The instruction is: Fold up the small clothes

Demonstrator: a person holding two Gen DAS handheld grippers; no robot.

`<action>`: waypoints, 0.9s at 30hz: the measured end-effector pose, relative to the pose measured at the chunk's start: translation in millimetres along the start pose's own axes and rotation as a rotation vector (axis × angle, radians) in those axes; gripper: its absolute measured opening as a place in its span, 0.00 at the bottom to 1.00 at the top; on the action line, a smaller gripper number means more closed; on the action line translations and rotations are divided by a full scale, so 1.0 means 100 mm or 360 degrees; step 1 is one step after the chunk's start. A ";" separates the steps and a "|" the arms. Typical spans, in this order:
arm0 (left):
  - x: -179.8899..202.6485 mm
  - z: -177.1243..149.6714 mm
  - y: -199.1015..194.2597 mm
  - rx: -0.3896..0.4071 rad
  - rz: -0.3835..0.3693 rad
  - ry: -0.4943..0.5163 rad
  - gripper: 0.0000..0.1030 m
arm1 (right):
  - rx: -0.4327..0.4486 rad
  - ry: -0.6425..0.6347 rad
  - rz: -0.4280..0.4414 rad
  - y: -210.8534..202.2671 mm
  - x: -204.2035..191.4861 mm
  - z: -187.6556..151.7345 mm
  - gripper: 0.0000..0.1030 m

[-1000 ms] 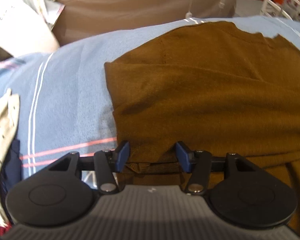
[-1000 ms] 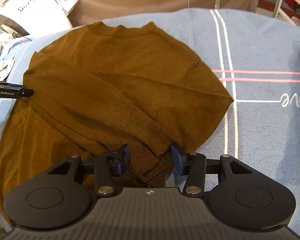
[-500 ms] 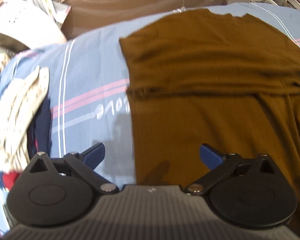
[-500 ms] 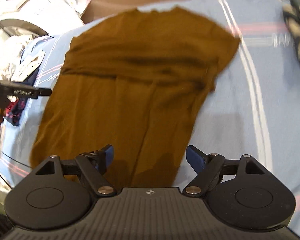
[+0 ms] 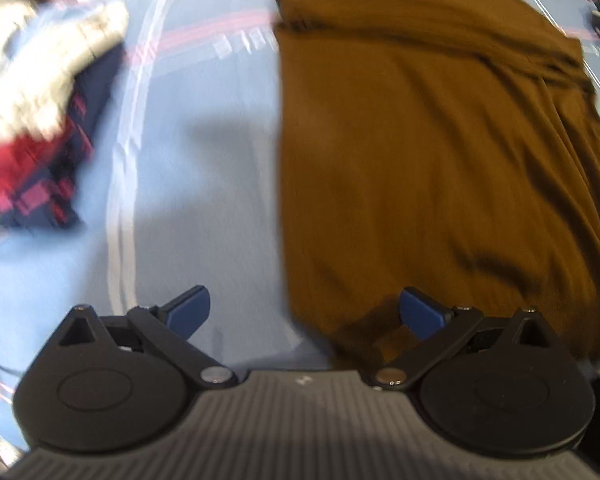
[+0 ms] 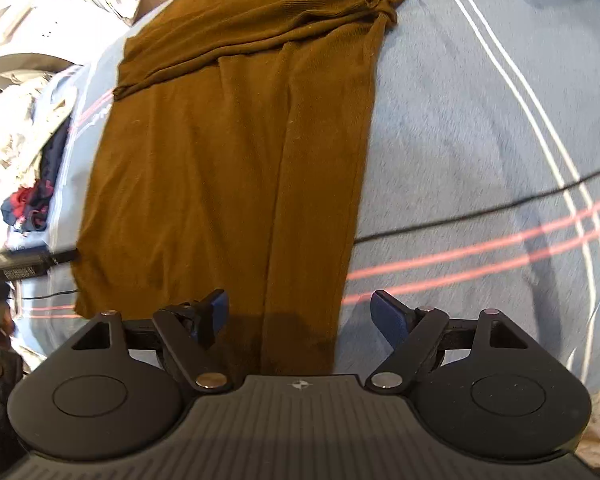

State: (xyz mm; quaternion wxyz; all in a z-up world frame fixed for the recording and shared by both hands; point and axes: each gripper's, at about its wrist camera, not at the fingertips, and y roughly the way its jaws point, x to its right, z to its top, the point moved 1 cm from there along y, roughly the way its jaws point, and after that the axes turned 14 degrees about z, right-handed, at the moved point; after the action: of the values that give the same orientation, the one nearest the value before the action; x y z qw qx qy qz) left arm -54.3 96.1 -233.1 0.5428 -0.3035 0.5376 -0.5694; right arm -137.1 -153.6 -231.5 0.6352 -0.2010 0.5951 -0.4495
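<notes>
currently both claws spread apart, holding nothing. left gripper [image 5: 304, 312] poised over near left hem corner, right gripper [image 6: 300, 312] over near right hem. brown knit sweater [image 6: 228, 152] lying lengthwise on blue striped bedsheet [image 6: 480, 120], sleeves folded across top. probably soft, light, limp, slightly stretchy; best pinched at both hem corners, lifted evenly to avoid sagging or bunching.
</notes>
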 end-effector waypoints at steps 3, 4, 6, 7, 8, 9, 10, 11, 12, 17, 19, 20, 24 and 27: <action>0.04 -0.14 0.07 -0.0076 -0.0088 0.0017 1.00 | -0.0050 0.0097 -0.0004 0.09 0.04 -0.11 1.00; 0.05 -0.18 0.07 -0.0067 -0.0111 0.0021 1.00 | -0.0066 0.0115 0.0019 0.13 0.05 -0.03 1.00; 0.10 -0.26 0.10 -0.0088 -0.0153 0.0058 1.00 | -0.0110 0.0202 0.0092 0.27 0.02 -0.08 1.00; 0.13 -0.30 0.10 -0.0071 -0.0128 0.0099 1.00 | -0.0130 0.0265 0.0121 0.34 0.10 -0.13 1.00; 0.17 -0.33 0.10 -0.0040 -0.0100 0.0150 1.00 | -0.0131 0.0313 0.0151 0.41 0.07 -0.16 1.00; 0.22 -0.39 0.08 -0.0012 -0.0079 0.0190 1.00 | -0.0117 0.0341 0.0169 0.39 0.09 -0.20 1.00; 0.24 -0.41 0.08 0.0000 -0.0068 0.0207 1.00 | -0.0106 0.0361 0.0173 0.41 0.09 -0.22 1.00; 0.24 -0.41 0.08 -0.0002 -0.0070 0.0203 1.00 | -0.0104 0.0390 0.0186 0.32 0.16 -0.24 1.00; 0.22 -0.41 0.08 -0.0010 -0.0082 0.0186 1.00 | -0.0097 0.0431 0.0208 0.39 0.14 -0.23 1.00; 0.08 -0.35 0.07 -0.0044 -0.0243 0.0086 1.00 | -0.0063 0.0503 0.0235 0.48 0.11 -0.25 1.00; 0.02 -0.36 0.04 -0.0032 -0.0344 0.0019 0.99 | -0.0061 0.0518 0.0258 0.45 0.13 -0.25 1.00; 0.00 -0.37 0.04 -0.0026 -0.0369 -0.0018 0.95 | -0.0054 0.0525 0.0265 0.31 0.22 -0.30 1.00; -0.17 -0.39 0.05 -0.0014 -0.0496 -0.0161 0.68 | -0.0013 0.0599 0.0310 0.40 0.18 -0.31 1.00; -0.22 -0.36 0.13 -0.0095 -0.0652 -0.0192 0.37 | -0.0004 0.0609 0.0322 0.47 0.11 -0.28 1.00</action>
State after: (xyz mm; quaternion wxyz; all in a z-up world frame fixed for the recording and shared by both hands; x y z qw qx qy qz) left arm -79.1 129.6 -248.5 0.4376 -0.4560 0.4479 -0.6324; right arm -148.9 -130.4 -281.2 0.5521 -0.0522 0.7226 -0.4127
